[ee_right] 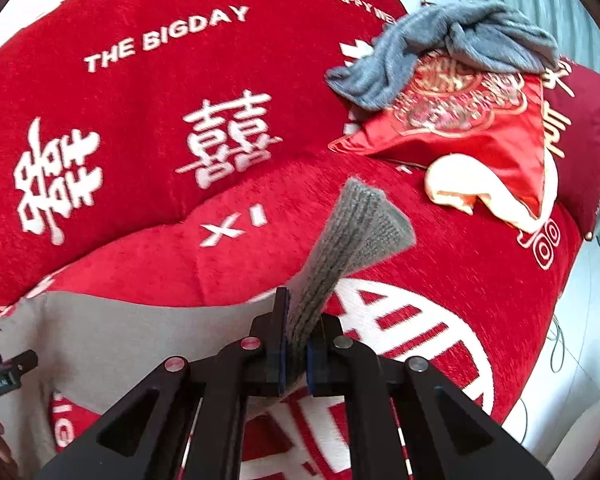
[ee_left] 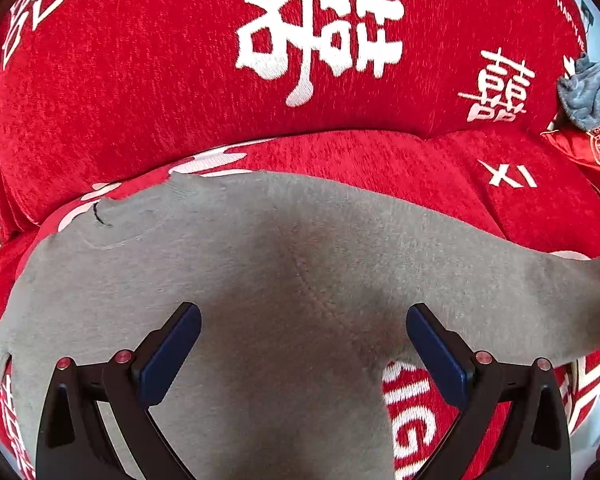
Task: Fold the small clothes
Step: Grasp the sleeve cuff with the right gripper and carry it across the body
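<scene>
A small grey sweater [ee_left: 260, 272] lies spread on a red sofa seat, neck at the far left and one sleeve running off to the right. My left gripper [ee_left: 303, 320] is open just above the sweater's body, holding nothing. My right gripper [ee_right: 296, 344] is shut on the ribbed cuff of the grey sleeve [ee_right: 356, 232], which sticks up past the fingertips above the seat. The sweater's body shows at the lower left of the right wrist view [ee_right: 140, 336]. The left gripper's edge shows at the far left of that view [ee_right: 4, 368].
The red sofa cover [ee_left: 148, 80] has white characters and a high backrest. A blue-grey fleece garment [ee_right: 452, 44] lies on a red embroidered cushion [ee_right: 476, 128] at the right end. A cream cloth [ee_right: 460, 188] lies under it. The floor [ee_right: 580, 340] is beyond the sofa's right edge.
</scene>
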`<action>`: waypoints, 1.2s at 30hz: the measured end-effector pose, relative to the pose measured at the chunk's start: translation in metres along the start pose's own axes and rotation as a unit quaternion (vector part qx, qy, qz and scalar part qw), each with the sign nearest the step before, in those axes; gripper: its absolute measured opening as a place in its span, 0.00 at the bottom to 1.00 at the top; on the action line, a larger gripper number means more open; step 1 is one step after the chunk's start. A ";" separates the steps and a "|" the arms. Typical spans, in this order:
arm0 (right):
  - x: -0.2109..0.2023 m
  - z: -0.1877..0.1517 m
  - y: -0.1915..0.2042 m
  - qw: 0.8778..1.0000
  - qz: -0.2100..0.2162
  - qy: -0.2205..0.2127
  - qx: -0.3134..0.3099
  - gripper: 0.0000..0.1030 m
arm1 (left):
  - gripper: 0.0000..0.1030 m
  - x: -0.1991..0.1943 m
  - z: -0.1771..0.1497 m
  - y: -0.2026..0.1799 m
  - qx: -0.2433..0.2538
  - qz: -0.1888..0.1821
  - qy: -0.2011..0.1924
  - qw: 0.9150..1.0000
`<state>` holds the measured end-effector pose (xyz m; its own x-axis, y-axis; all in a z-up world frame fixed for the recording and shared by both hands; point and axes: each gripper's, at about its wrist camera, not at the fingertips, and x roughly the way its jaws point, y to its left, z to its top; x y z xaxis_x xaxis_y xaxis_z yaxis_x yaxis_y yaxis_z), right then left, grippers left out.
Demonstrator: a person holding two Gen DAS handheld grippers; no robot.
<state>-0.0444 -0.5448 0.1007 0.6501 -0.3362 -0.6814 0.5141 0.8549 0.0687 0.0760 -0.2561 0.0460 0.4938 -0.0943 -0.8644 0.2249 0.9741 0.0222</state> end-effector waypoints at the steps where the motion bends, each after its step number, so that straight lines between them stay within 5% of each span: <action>1: -0.003 0.001 0.004 1.000 0.004 -0.002 -0.002 0.07 | 1.00 -0.003 -0.002 0.003 -0.001 -0.002 -0.002 1.000; 21: -0.049 0.004 0.155 0.994 0.089 -0.007 -0.068 0.07 | 1.00 -0.024 -0.038 0.114 -0.059 -0.017 0.000 0.998; 36: -0.087 -0.035 0.326 0.975 0.157 -0.004 -0.159 0.07 | 1.00 -0.031 -0.069 0.225 -0.133 -0.002 0.004 0.991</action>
<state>0.0471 -0.2232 0.1575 0.7526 -0.0411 -0.6572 0.0909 0.9950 0.0419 0.0533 -0.0199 0.0426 0.4872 -0.0975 -0.8678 -0.0030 0.9936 -0.1133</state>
